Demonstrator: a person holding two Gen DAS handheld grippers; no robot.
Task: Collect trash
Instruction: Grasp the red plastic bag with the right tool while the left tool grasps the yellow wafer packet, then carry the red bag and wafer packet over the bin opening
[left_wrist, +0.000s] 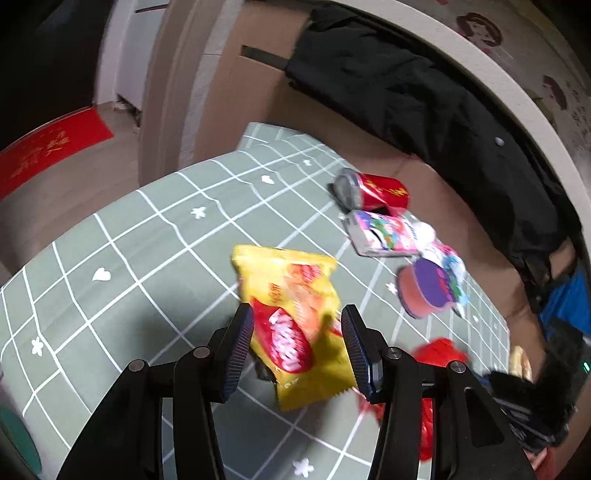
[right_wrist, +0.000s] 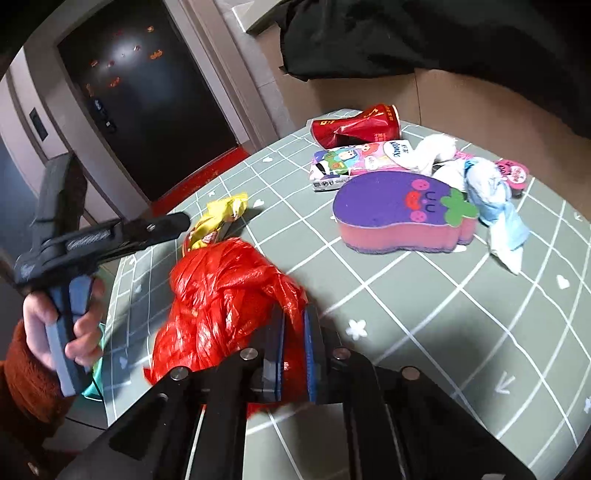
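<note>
A yellow snack bag (left_wrist: 291, 295) hangs tilted over the green checked tablecloth (left_wrist: 147, 240), and my left gripper (left_wrist: 297, 314) is shut on it, a pad pressing each side. From the right wrist view the same bag (right_wrist: 218, 221) sticks out at the tip of the left gripper (right_wrist: 173, 223), which a hand (right_wrist: 40, 317) holds. My right gripper (right_wrist: 295, 343) is shut on a crumpled red plastic bag (right_wrist: 229, 295), with thin red film pinched between the pads. That red bag (left_wrist: 439, 350) shows only partly behind my left gripper's right finger.
Further back on the table lie a dented red can (right_wrist: 354, 125), a colourful flattened carton (right_wrist: 351, 162), a purple eggplant-shaped sponge (right_wrist: 399, 214) and white and blue rags (right_wrist: 491, 192). A cardboard box (left_wrist: 251, 92) with a black coat (left_wrist: 443, 110) stands behind the table.
</note>
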